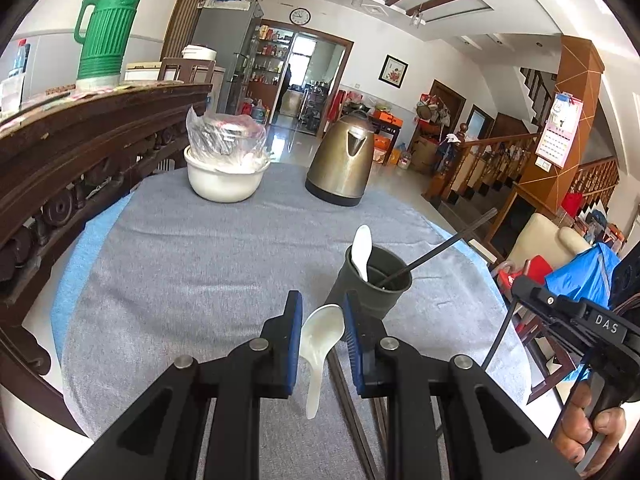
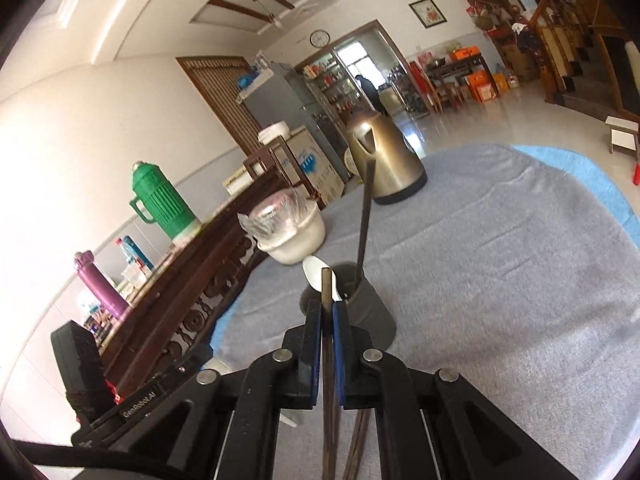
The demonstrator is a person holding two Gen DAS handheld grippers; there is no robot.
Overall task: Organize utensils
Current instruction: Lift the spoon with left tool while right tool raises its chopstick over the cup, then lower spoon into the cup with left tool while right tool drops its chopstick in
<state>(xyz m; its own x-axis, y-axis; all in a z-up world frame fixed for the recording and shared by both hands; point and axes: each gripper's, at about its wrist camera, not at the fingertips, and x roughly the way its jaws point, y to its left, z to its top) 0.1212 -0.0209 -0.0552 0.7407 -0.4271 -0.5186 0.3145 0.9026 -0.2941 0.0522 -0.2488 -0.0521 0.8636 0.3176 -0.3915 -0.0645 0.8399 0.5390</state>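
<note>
My left gripper [image 1: 322,304] is shut on a white ceramic spoon [image 1: 320,340]; the bowl sits between the blue pads and the handle hangs toward me, above the cloth. Just beyond it stands a dark grey cup [image 1: 372,288] holding another white spoon [image 1: 362,252] and a dark chopstick [image 1: 440,248] that leans right. In the right wrist view my right gripper [image 2: 327,308] is shut on a dark chopstick [image 2: 326,280] whose tip points at the same cup [image 2: 370,312]. That cup's spoon [image 2: 314,274] and its leaning chopstick [image 2: 366,220] rise from the rim.
Loose dark chopsticks [image 1: 354,400] lie on the grey tablecloth [image 1: 180,260] under my grippers. At the far edge stand a brass-coloured kettle [image 1: 340,160] and a white bowl [image 1: 224,184] with plastic-wrapped contents. A carved wooden sideboard [image 1: 80,148] with a green thermos [image 1: 104,28] borders the left side.
</note>
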